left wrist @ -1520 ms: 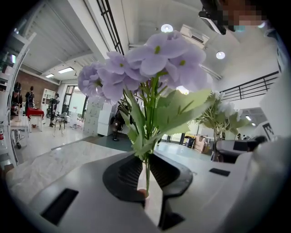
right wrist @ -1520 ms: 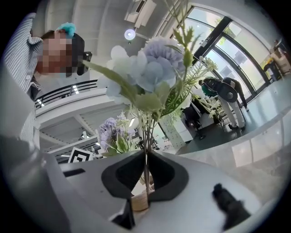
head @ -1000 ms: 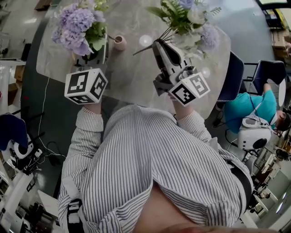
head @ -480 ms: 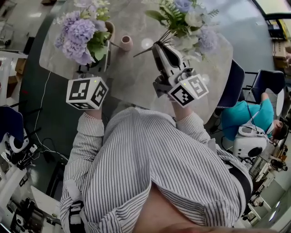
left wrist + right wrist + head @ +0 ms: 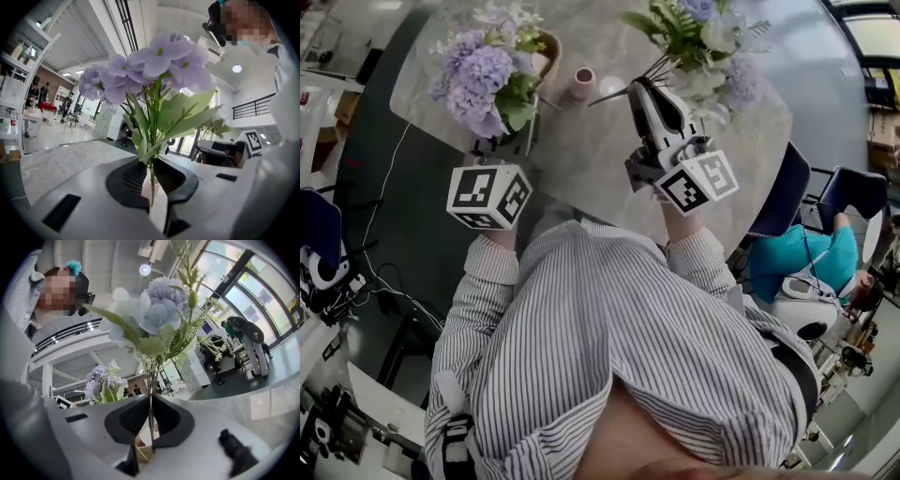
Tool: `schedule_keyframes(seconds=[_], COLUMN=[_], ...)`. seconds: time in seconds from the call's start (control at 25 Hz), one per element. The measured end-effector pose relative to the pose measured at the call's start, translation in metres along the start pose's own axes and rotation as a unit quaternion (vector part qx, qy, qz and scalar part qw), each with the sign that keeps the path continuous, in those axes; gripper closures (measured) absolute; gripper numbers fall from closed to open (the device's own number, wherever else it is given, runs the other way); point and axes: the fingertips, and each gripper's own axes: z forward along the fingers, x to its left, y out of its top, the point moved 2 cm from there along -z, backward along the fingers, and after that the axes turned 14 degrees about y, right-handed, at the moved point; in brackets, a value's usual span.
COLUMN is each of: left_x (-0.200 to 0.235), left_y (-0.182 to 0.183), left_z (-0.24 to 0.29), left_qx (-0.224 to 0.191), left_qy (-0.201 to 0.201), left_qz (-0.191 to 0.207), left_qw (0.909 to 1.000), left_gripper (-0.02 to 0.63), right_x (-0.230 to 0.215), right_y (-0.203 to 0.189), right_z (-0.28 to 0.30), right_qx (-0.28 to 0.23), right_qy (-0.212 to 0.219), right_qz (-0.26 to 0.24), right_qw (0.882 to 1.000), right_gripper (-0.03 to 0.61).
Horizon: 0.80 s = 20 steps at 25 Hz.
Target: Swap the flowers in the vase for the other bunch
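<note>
The left gripper [image 5: 151, 180] has its jaws drawn almost together. The ribbed pads pinch the thin green stems of the purple bunch [image 5: 150, 65] just below the lowest leaves, and one stem end pokes down past them. The right gripper [image 5: 151, 420] is narrowed to a slit in the same way, clamped on the stems of the blue-and-white bunch [image 5: 157, 310], whose heads and ferny sprigs fan out above it.

From where the person stands, the purple bunch sits at about ten o'clock and the blue-and-white one at one o'clock, both held clear above the counter [image 5: 581, 159]. The small pink vase [image 5: 581, 82] stands on the counter at twelve o'clock, between the two bunches and touching neither. Nothing appears to stand in it.

To my eye these are artificial flowers. They should be light in the hand, with wiry stems that spring back rather than snap, and they look top-heavy because the heads are so much broader than the stalks. A loose pinch would let a bunch swivel or let single stems slip out. The best hold is low on the gathered stems, under the leaves, with enough bare end left below to go into the vase. The vase looks narrow-mouthed and light, so a sideways push from a stem could easily tip it, and the stems need to go in straight from above
</note>
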Motion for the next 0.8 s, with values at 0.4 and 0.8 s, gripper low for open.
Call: schedule_keyframes(seconds=[0.4,0.8], left_x=[0.013,0.027], left_y=[-0.028,-0.044], left_z=[-0.002,-0.006], left_qx=[0.029,0.046], left_qy=[0.010,0.026], left_qz=[-0.018,-0.056], left_qw=[0.9994,0.9970], left_gripper=[0.560,0.560], right_x=[-0.017,-0.028], right_y=[0.002,0.008], right_z=[0.017,0.037], right_qx=[0.018,0.025], right_qy=[-0.002,0.008], right_qz=[-0.029,-0.052], right_qw=[0.999,0.998], right_gripper=[0.543,0.543])
